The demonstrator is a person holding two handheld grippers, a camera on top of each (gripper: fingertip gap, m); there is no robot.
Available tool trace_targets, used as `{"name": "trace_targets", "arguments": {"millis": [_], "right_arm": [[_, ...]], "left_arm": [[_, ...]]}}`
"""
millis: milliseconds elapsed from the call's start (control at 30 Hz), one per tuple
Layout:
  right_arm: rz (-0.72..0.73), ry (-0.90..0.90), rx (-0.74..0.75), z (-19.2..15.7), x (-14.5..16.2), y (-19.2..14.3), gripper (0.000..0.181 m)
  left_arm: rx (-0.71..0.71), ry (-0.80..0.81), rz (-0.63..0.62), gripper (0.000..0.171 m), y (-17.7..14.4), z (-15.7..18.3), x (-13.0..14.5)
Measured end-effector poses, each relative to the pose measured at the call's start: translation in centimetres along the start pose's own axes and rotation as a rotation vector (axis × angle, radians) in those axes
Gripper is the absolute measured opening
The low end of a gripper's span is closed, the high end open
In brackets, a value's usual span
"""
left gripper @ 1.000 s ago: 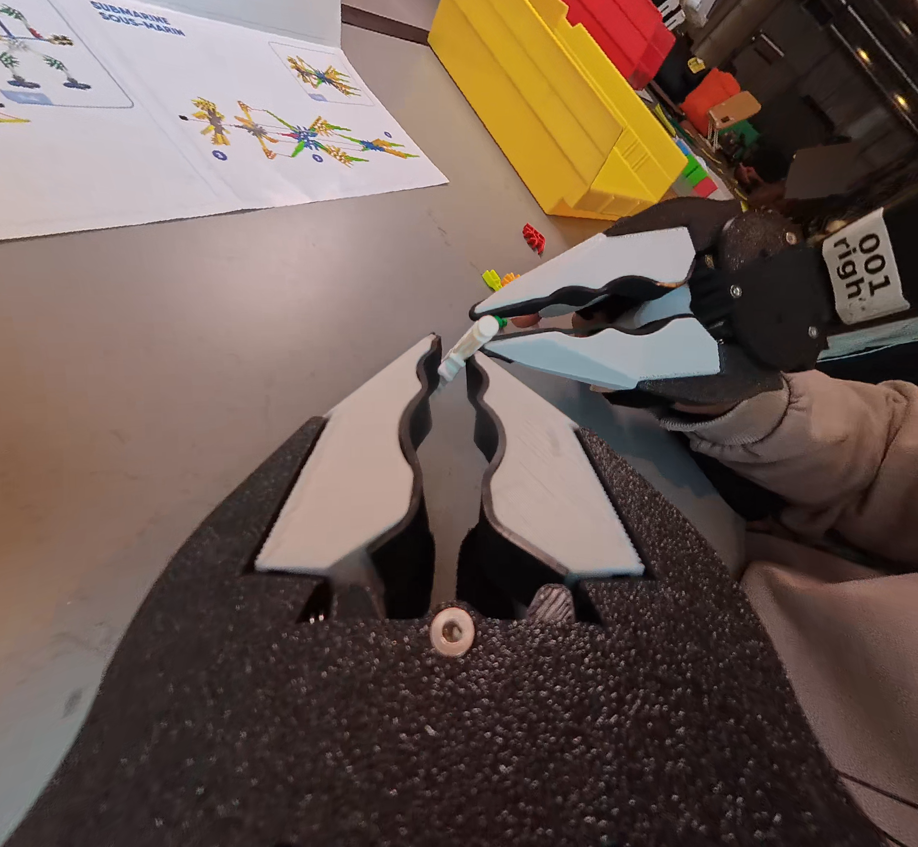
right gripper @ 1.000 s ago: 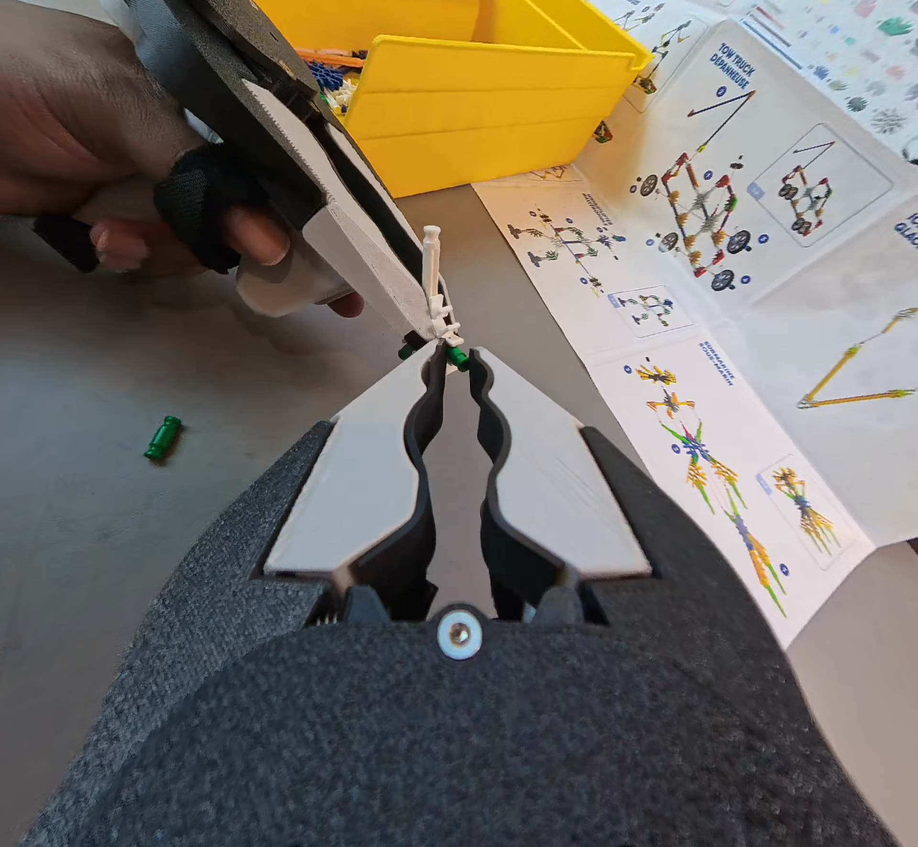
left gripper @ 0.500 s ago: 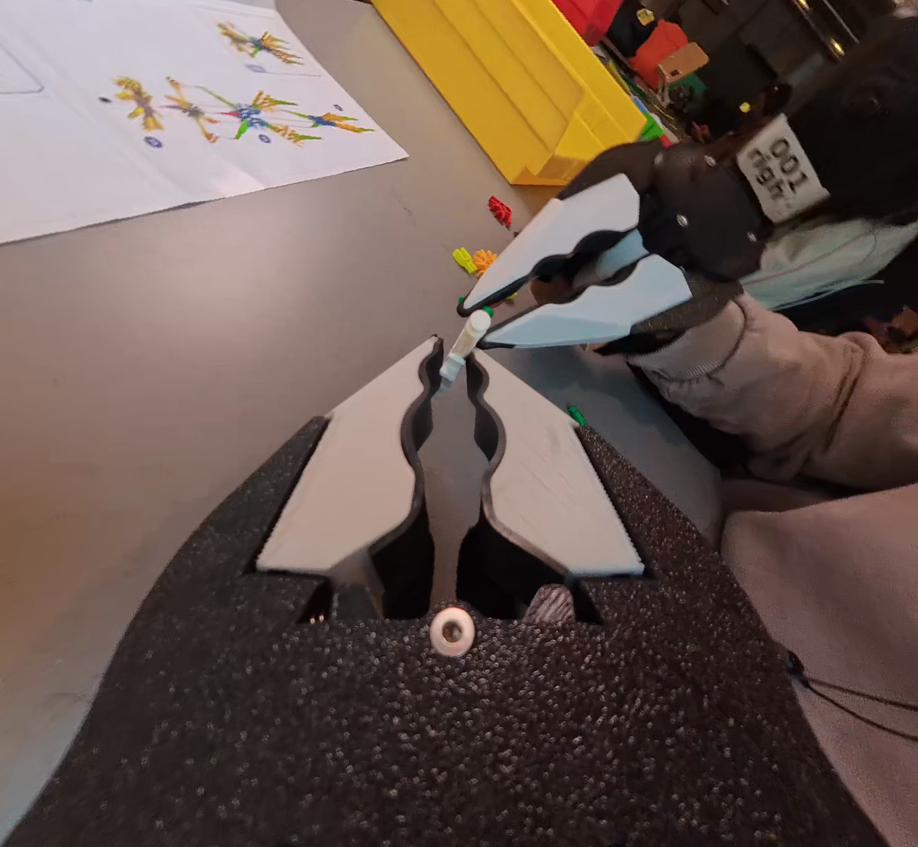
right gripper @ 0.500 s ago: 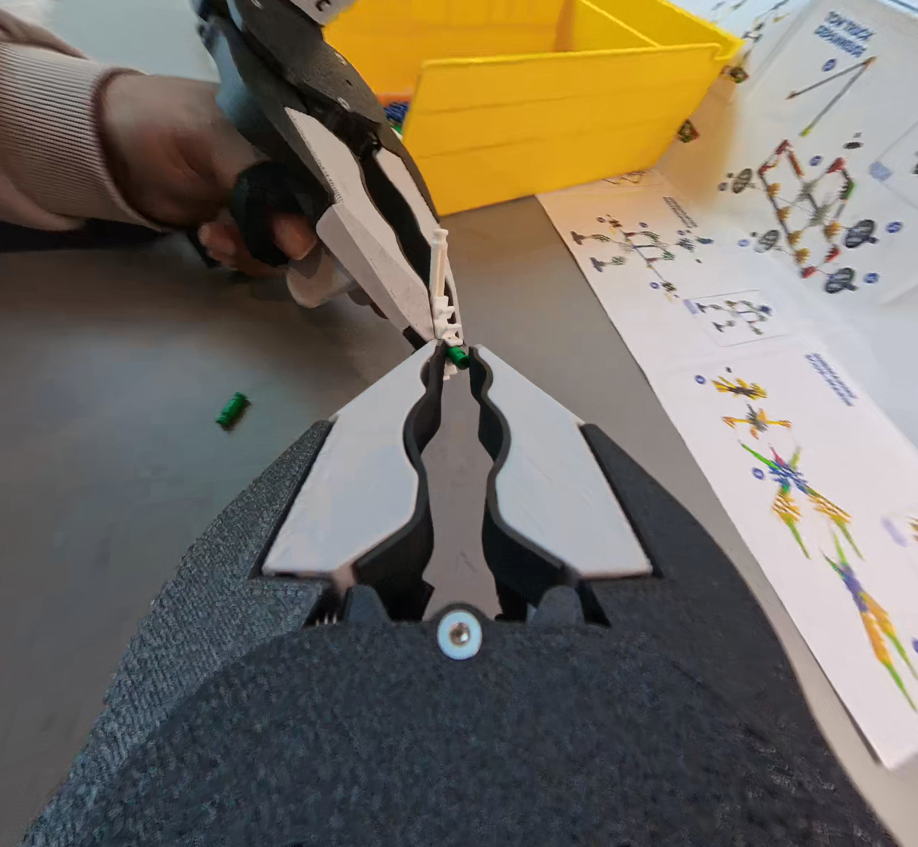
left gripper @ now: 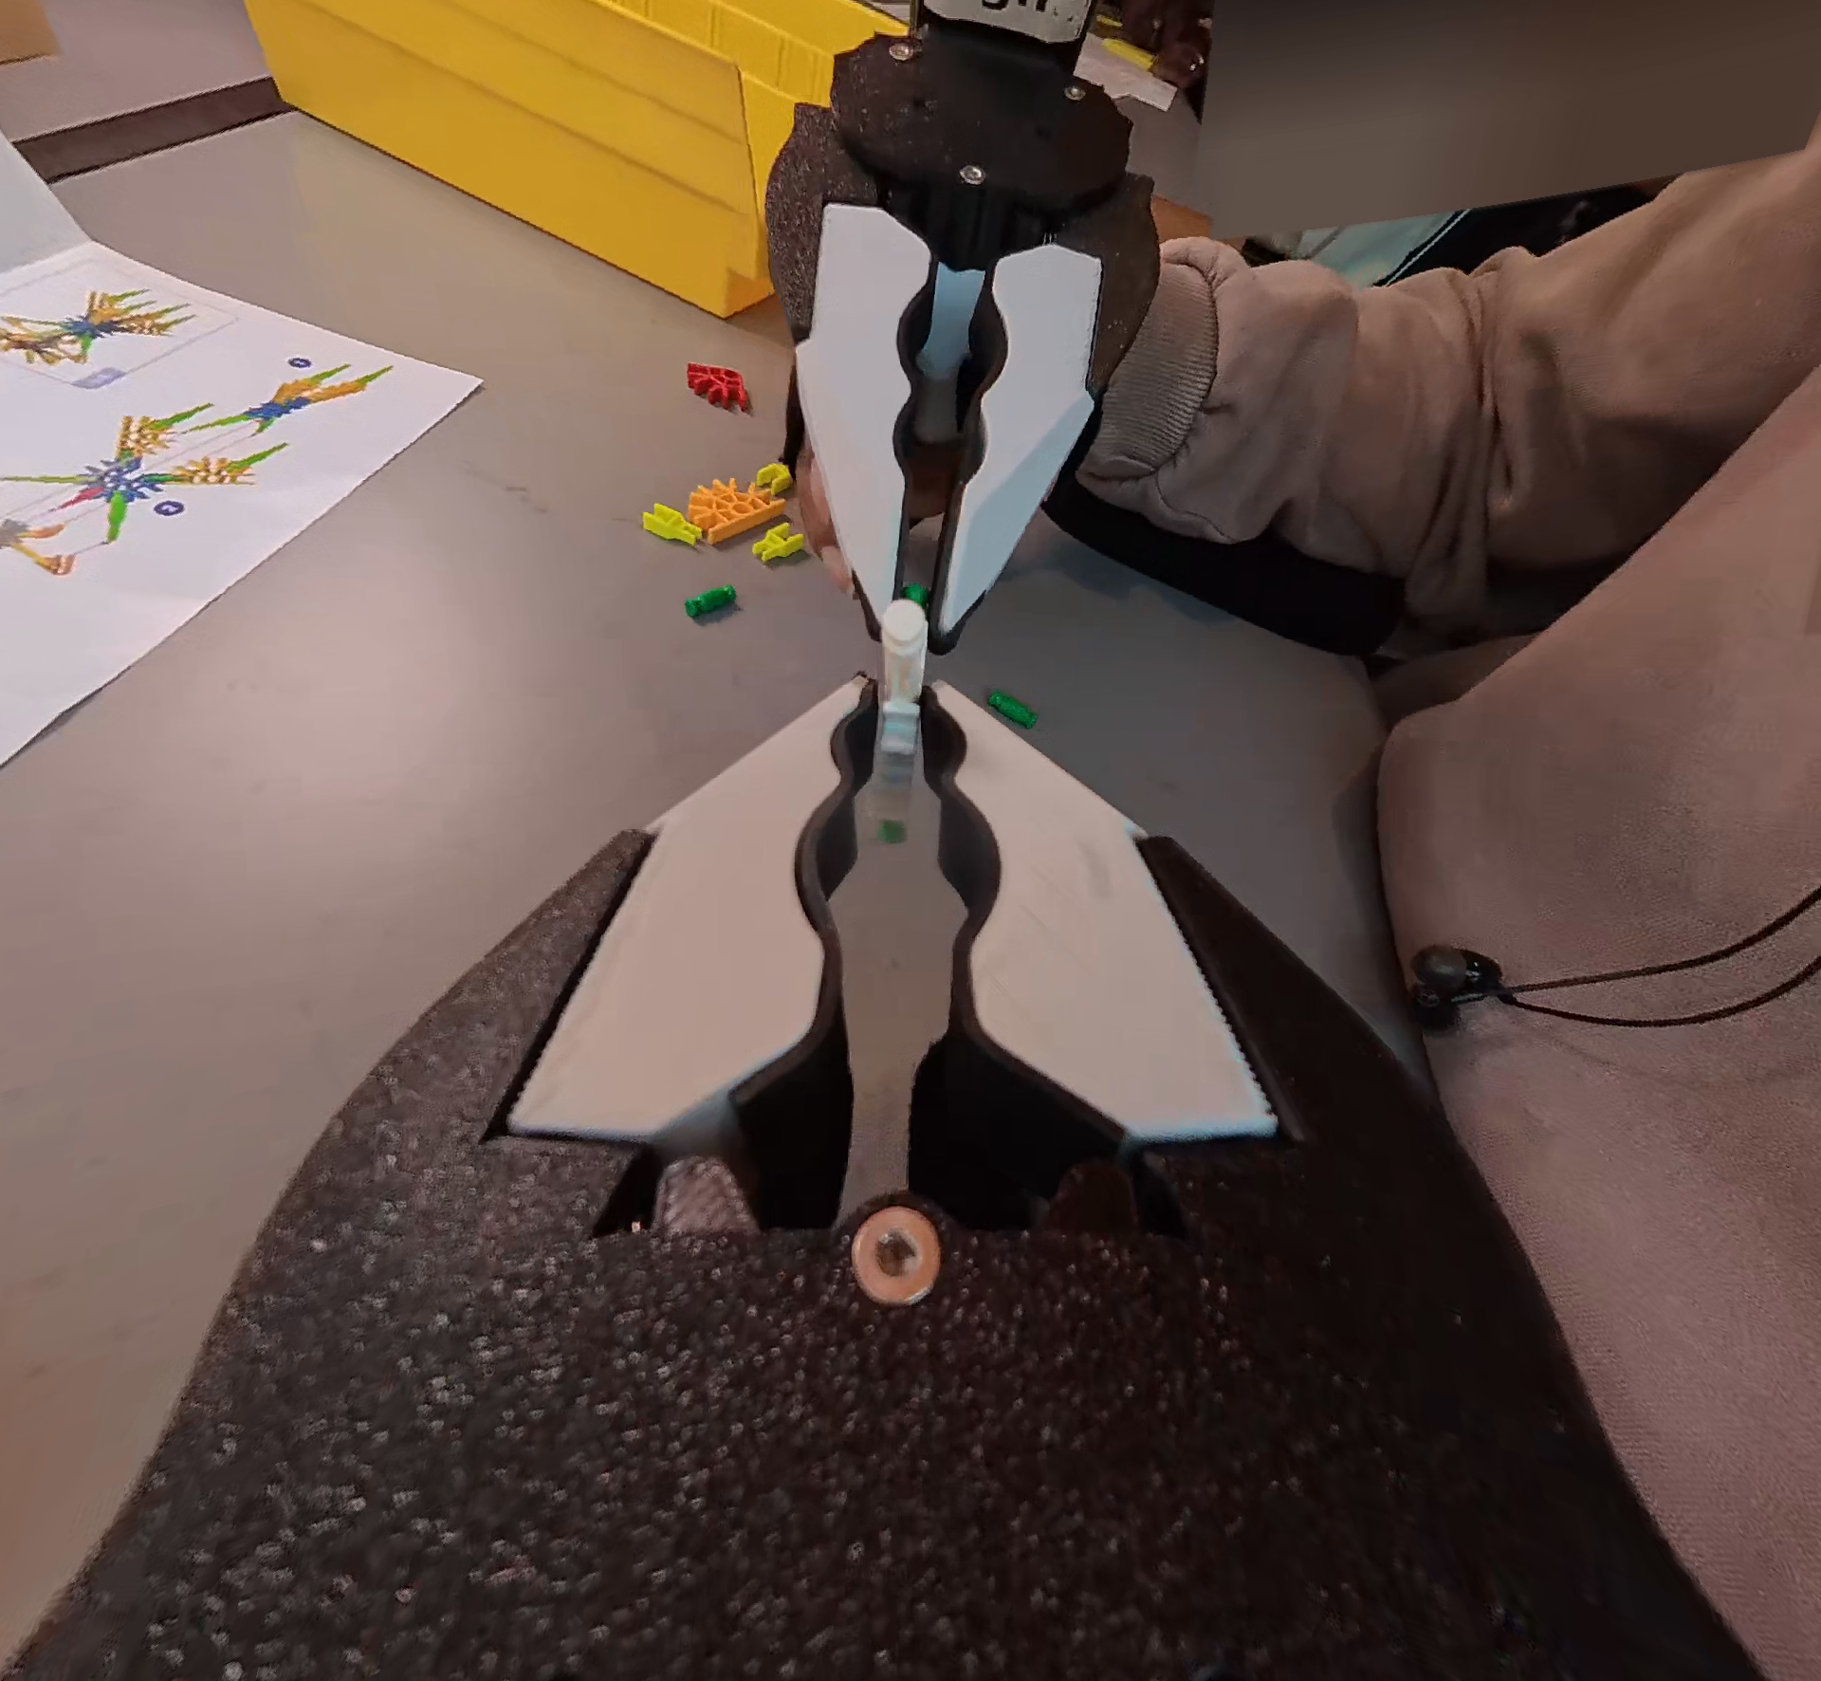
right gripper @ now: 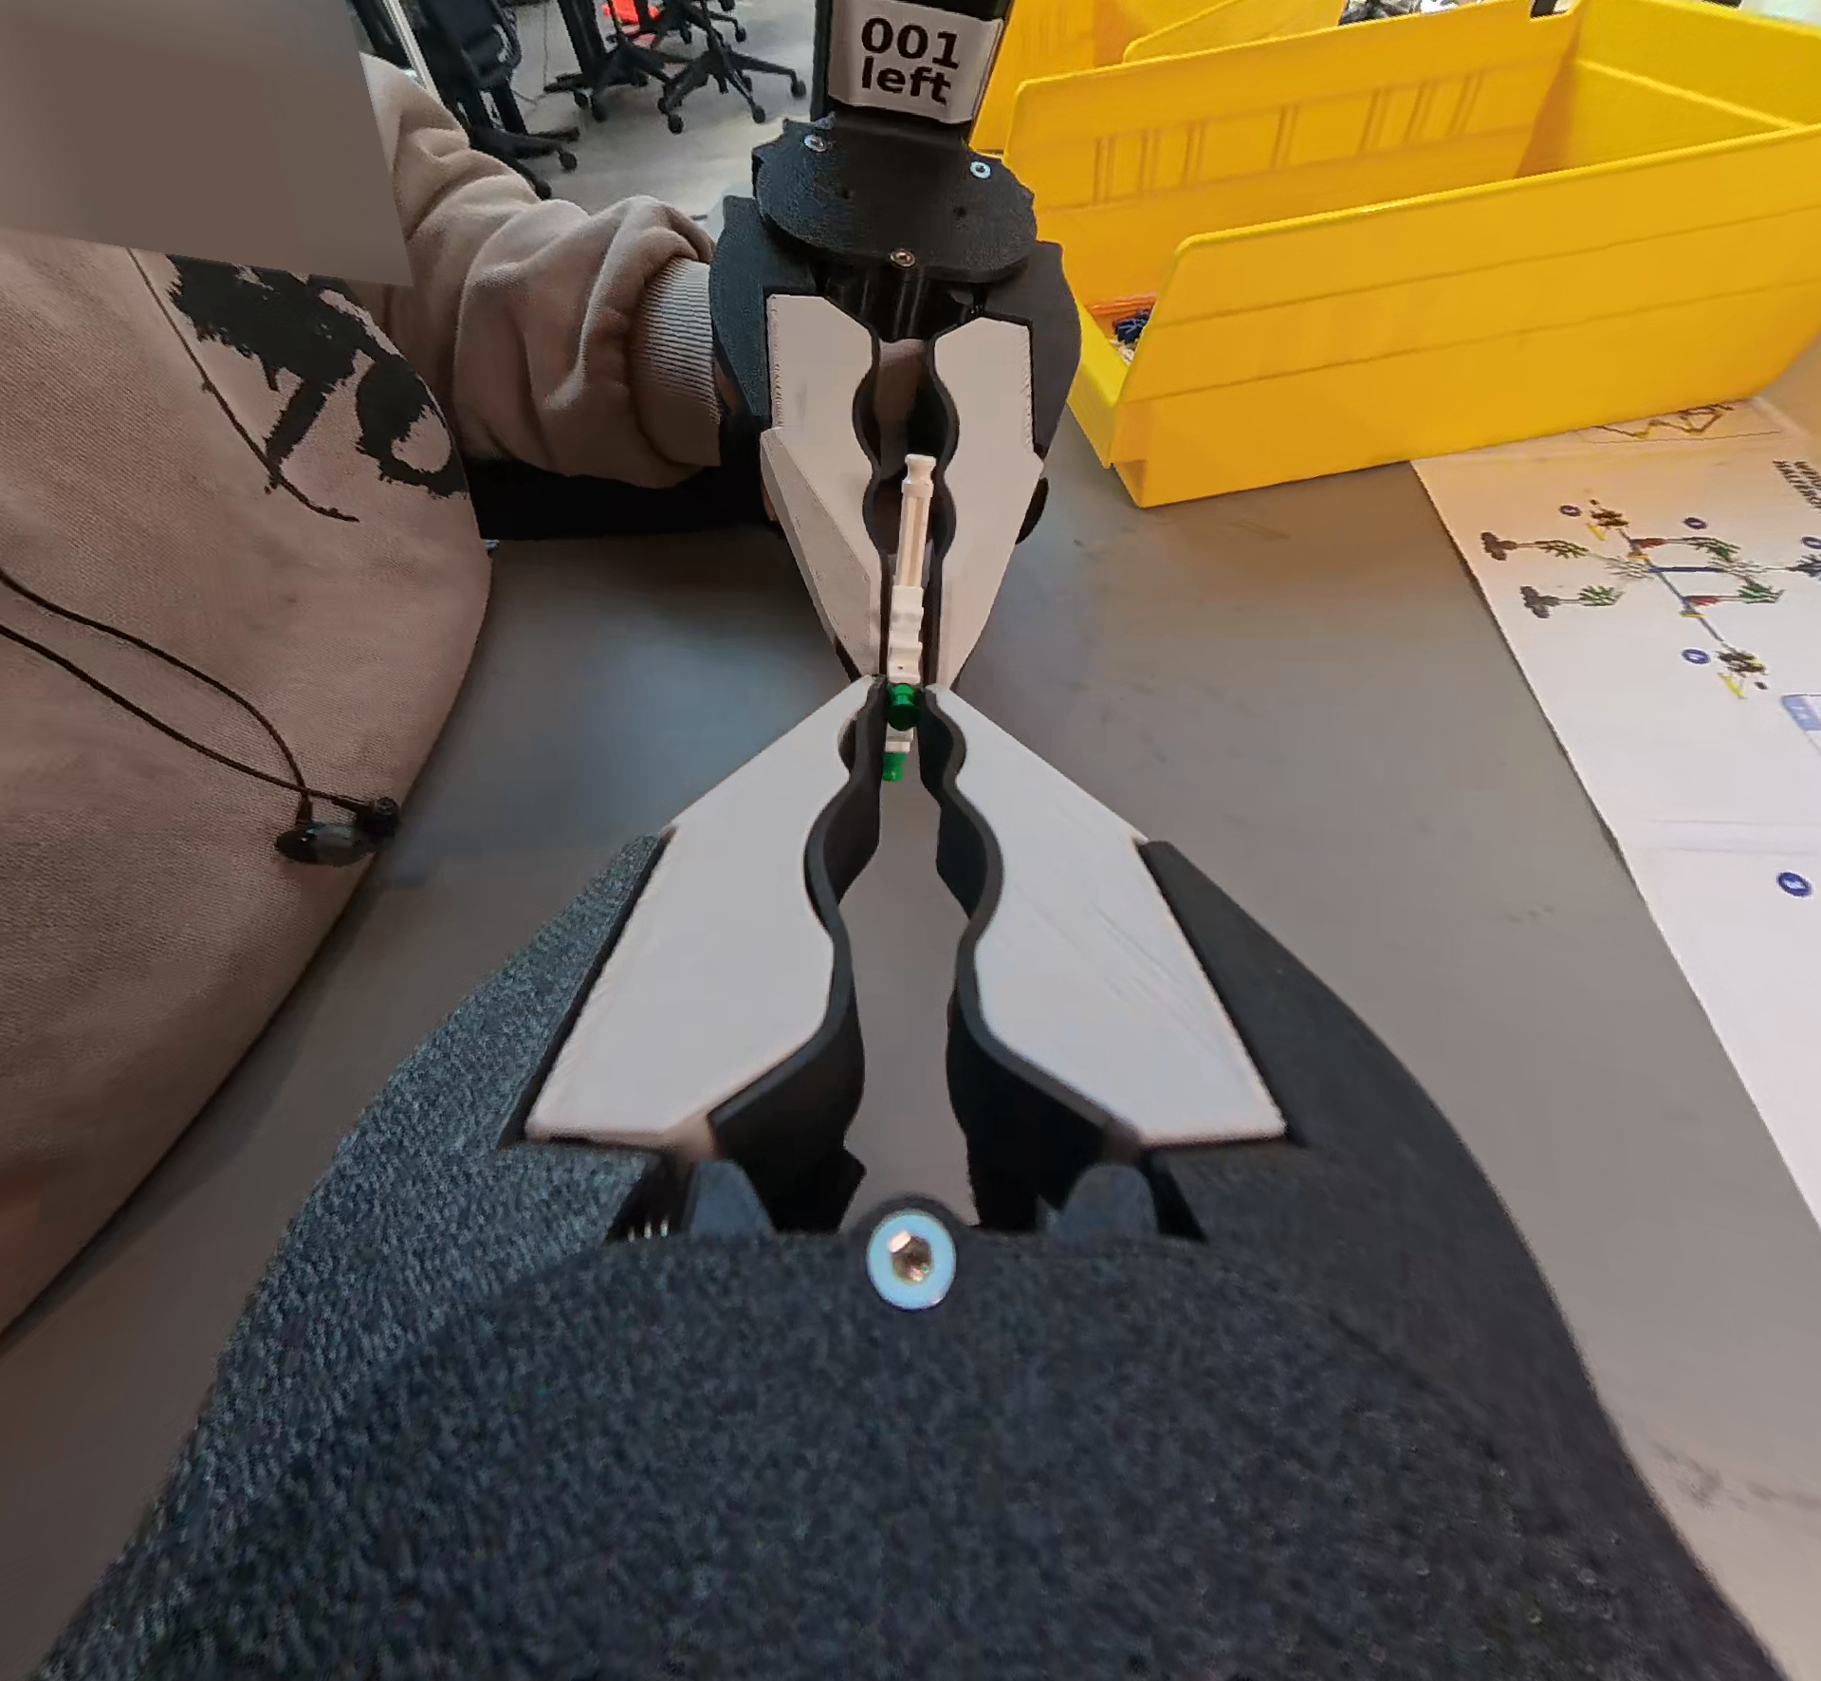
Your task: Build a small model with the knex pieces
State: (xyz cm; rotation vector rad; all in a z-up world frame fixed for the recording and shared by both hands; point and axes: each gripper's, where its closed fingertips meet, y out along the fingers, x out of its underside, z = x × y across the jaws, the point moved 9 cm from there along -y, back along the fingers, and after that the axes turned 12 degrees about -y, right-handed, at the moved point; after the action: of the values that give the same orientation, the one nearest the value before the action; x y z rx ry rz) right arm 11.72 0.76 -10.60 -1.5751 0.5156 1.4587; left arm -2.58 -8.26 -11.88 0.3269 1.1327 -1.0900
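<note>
My left gripper [left gripper: 899,692] is shut on a thin white rod [left gripper: 903,653], which points forward out of its tips. My right gripper [right gripper: 899,699] is shut on a short green rod [right gripper: 899,715]. The two grippers face each other tip to tip just above the grey table [left gripper: 345,747]. In the right wrist view the white rod [right gripper: 912,550] lies along the left gripper [right gripper: 902,668], and its end meets the green rod end to end. In the left wrist view the right gripper [left gripper: 911,633] hides most of the green rod [left gripper: 916,594].
Loose pieces lie on the table beyond the tips: a red connector [left gripper: 717,382], an orange connector [left gripper: 734,505] with small yellow pieces, and two green rods [left gripper: 709,601] [left gripper: 1012,707]. Yellow bins [right gripper: 1429,254] stand behind. A printed instruction sheet [left gripper: 148,490] lies alongside. A person's sleeves flank both grippers. The grippers are tip to tip, or close to it. From either gripper's tips it is about 15 cm to the orange connector [left gripper: 734,505].
Both grippers have swung round from an angled meeting to face each other head on. The white rod and green rod have stayed together at the tips.
</note>
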Motion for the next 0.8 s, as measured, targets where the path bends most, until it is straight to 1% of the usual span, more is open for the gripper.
{"name": "trace_targets", "arguments": {"millis": [67, 100, 133, 167, 233, 333, 433, 567, 633, 700, 733, 767, 800], "right_arm": [[0.036, 0.018, -0.011, 0.0, -0.1, -0.1, 0.004], [0.055, 0.028, -0.011, 0.1, -0.1, -0.2, 0.004], [0.07, 0.041, -0.006, 0.2, -0.1, -0.3, 0.004], [0.066, 0.045, 0.015, 0.4, 0.0, -0.3, 0.004], [0.028, 0.069, 0.078, 0.8, 0.6, -0.1, 0.004], [-0.013, 0.084, 0.235, 1.6, 0.7, 0.2, 0.004], [-0.068, 0.01, 0.389, 2.0, 0.4, 0.7, 0.004], [-0.219, -0.171, 0.579, 2.1, 0.1, 1.7, 0.003], [-0.26, -0.208, 0.653, 2.1, 0.1, 2.0, 0.003], [-0.313, -0.29, 0.726, 1.9, -0.3, 2.5, 0.003], [-0.356, -0.354, 0.771, 1.9, -0.4, 2.7, 0.003], [-0.365, -0.369, 0.793, 1.9, -0.5, 2.7, 0.003], [-0.333, -0.334, 0.78, 2.1, -0.5, 2.6, 0.003]], "left_arm": [[0.034, 0.0, -0.003, 0.011, -0.1, -0.1, -0.3], [0.061, -0.003, -0.006, 0.006, -0.2, -0.1, -0.4], [0.073, -0.01, -0.006, 0.006, -0.2, -0.1, -0.6], [0.056, -0.022, -0.005, 0.006, -0.1, -0.3, -0.7], [-0.033, -0.015, -0.016, 0.006, 0.2, -0.8, -0.6], [-0.126, -0.113, 0.057, 0.005, 0.3, -2.0, -0.8], [-0.212, -0.148, 0.102, 0.005, 0.3, -2.8, -1.4], [-0.291, -0.217, 0.114, 0.004, 0.8, -4.1, -1.7], [-0.314, -0.255, 0.133, 0.004, 1.0, -4.5, -1.9], [-0.355, -0.276, 0.144, 0.005, 1.3, -4.7, -2.4], [-0.358, -0.3, 0.152, 0.004, 1.4, -4.8, -2.6], [-0.344, -0.327, 0.158, 0.005, 1.4, -5.0, -2.7], [-0.323, -0.346, 0.158, 0.005, 1.4, -5.2, -2.8]]}}
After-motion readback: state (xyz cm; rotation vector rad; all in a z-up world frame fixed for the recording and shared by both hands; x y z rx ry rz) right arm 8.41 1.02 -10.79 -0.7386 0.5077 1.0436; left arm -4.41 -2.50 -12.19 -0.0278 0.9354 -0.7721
